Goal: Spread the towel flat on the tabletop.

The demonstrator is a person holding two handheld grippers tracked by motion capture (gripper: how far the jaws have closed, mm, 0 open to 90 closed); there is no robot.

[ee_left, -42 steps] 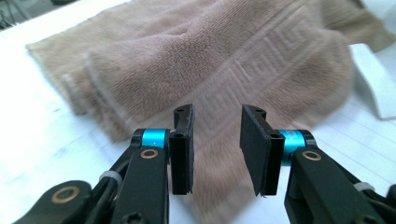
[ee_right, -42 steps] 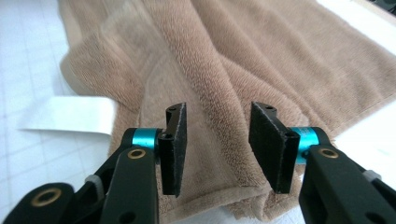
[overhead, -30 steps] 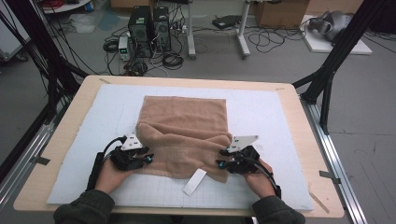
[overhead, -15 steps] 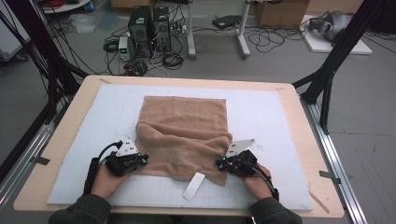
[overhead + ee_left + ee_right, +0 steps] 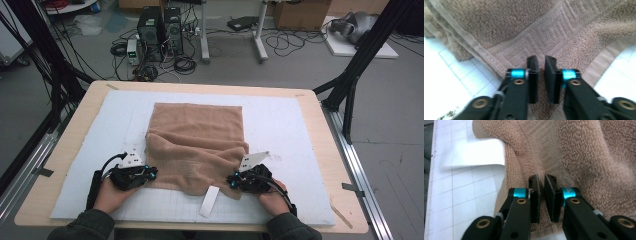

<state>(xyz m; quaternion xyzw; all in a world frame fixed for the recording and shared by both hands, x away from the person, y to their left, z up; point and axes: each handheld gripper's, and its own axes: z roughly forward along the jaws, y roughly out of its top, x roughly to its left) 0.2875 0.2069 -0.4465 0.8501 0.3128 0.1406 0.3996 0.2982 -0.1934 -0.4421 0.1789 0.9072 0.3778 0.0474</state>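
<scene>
On the desk (image 5: 320, 145), the left gripper (image 5: 149, 173) and right gripper (image 5: 232, 181) each pinch a near corner of the rumpled brown towel (image 5: 197, 135), jaws having just closed.

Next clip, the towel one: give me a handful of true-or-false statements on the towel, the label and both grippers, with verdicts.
1. The towel is brown. True.
2. The left gripper stands wide open above the table. False: its jaws are nearly closed, pinching the towel's hem.
3. The right gripper is closed on the towel's near edge. True.
4. The white label lies at the towel's far edge. False: it lies at the near edge, between the two grippers.
5. The towel lies perfectly flat. False: its near part is bunched into folds.
</scene>
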